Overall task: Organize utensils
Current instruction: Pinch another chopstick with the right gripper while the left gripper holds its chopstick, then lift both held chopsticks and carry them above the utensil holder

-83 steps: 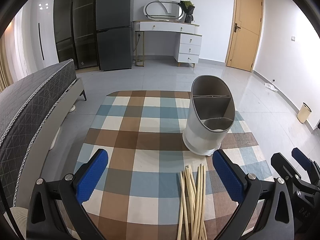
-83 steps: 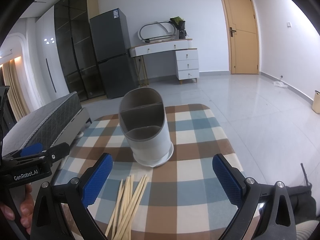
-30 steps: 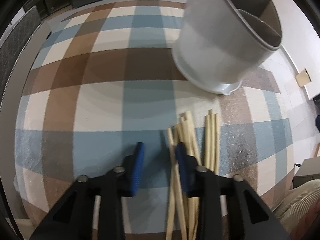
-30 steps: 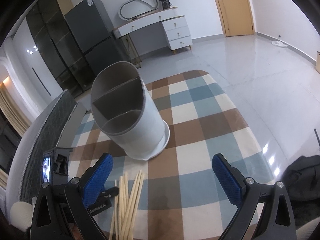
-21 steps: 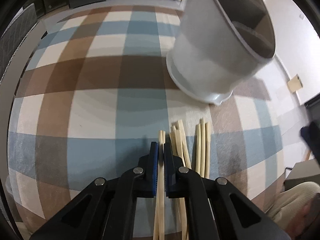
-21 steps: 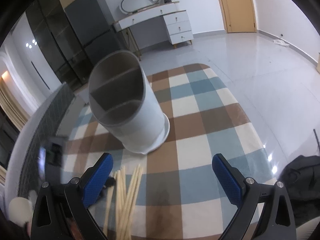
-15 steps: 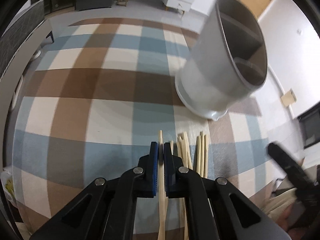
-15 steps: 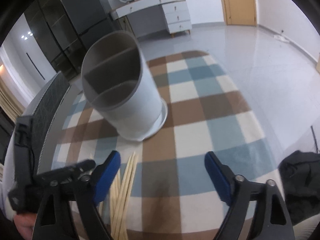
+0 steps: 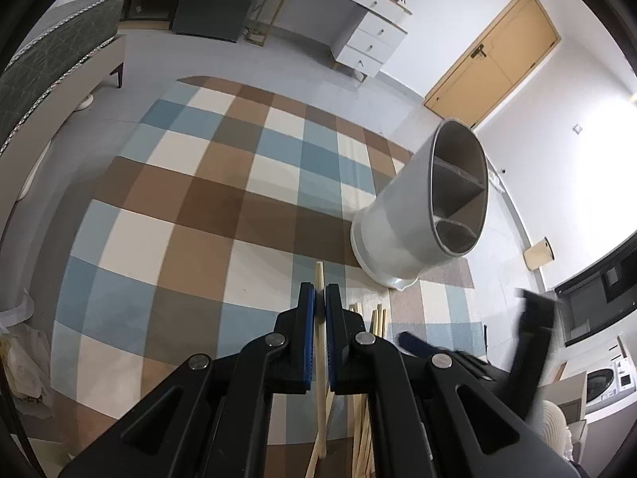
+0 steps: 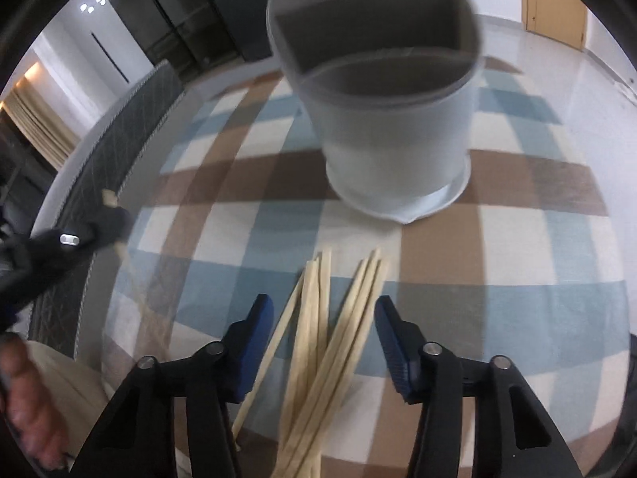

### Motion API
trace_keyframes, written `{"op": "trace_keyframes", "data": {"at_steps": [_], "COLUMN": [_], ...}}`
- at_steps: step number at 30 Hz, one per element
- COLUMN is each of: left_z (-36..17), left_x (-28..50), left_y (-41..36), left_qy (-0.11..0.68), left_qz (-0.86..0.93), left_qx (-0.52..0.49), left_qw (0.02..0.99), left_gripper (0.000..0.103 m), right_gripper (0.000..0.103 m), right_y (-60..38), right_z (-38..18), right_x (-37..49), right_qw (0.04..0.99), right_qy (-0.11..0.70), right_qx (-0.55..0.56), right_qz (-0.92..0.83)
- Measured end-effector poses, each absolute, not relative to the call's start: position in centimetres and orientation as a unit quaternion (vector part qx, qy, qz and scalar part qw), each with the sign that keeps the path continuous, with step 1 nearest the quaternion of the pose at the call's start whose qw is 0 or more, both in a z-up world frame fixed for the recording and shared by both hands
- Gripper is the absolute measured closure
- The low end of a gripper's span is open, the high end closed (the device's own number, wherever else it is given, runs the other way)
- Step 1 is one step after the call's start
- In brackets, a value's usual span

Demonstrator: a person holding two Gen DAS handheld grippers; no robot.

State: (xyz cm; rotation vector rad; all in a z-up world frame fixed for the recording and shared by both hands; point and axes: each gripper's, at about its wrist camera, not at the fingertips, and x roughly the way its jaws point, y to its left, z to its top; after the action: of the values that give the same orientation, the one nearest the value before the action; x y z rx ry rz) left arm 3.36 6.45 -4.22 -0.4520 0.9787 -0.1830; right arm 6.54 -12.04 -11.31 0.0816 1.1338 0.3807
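Left gripper (image 9: 319,306) pinches one chopstick (image 9: 319,279), lifted off the checked cloth (image 9: 167,215). Right gripper (image 10: 323,320): jaws closing, straddling the chopstick pile (image 10: 318,318) on the near cloth, pads not touching. The divided holder (image 10: 390,119) stands beyond the pile.

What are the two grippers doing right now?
Left hand-held gripper: shut on one chopstick.
Right hand-held gripper: open, jaws closing around the chopstick pile, not gripping yet.

Checked blue, brown and cream tabletop (image 9: 207,215), upright grey utensil holder (image 10: 390,131), loose wooden chopsticks (image 10: 318,342) beside it
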Motion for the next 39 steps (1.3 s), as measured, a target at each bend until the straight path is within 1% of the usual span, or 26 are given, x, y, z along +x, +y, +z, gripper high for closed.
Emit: {"op": "trace_keyframes", "data": {"at_steps": [4,8,9,10,11,12,13,16,26,33,39], "left_z": [-4.1,-4.2,-4.3,-4.4,-4.4,-4.3,-4.2,-4.1,-2.5,-0.9,0.2], "left_x": [3.5,3.9,4.1,4.2,4.1,4.1,4.1,4.0,2.4,0.7,-0.5], "left_y": [7.4,7.7,7.7,7.9,8.0,8.1,8.1,8.1,6.0,3.7,1.6], "left_qy": [0.460,0.459,0.460,0.461,0.461,0.461,0.459,0.462,0.447,0.437,0.437], "left_qz": [-0.089,-0.090,-0.088,-0.089,-0.089,-0.088,-0.085,-0.086,-0.097,-0.105,-0.103], "left_qx": [-0.227,-0.228,-0.230,-0.235,-0.238,-0.238,-0.236,-0.236,-0.203,-0.164,-0.125], "left_qw": [0.854,0.854,0.853,0.851,0.850,0.851,0.852,0.851,0.866,0.878,0.885], "left_gripper": [0.102,0.102,0.102,0.102,0.102,0.102,0.102,0.102,0.102,0.102,0.102], "right_gripper": [0.066,0.066,0.070,0.082,0.089,0.093,0.094,0.095,0.097,0.097,0.097], "right_y": [-10.2,-8.5,-8.2,-8.0,-7.8,-7.9,-8.2,-9.0,-13.5,-15.0,-16.5], "right_z": [-12.1,-12.5,-12.6,-12.6,-12.6,-12.7,-12.7,-12.1,-7.5,-3.1,-0.9], "right_x": [7.5,7.9,8.0,8.1,8.1,8.3,8.3,8.1,5.6,2.0,-0.4], "right_qw": [0.825,0.829,0.829,0.829,0.827,0.828,0.829,0.837,0.857,0.891,0.903], "right_qy": [0.538,0.533,0.534,0.534,0.537,0.537,0.535,0.523,0.470,0.388,0.345], "right_qx": [0.003,-0.042,-0.050,-0.054,-0.052,-0.048,-0.046,-0.033,0.082,0.087,0.089], "right_qz": [0.172,0.162,0.160,0.158,0.157,0.156,0.154,0.155,0.193,0.216,0.240]}}
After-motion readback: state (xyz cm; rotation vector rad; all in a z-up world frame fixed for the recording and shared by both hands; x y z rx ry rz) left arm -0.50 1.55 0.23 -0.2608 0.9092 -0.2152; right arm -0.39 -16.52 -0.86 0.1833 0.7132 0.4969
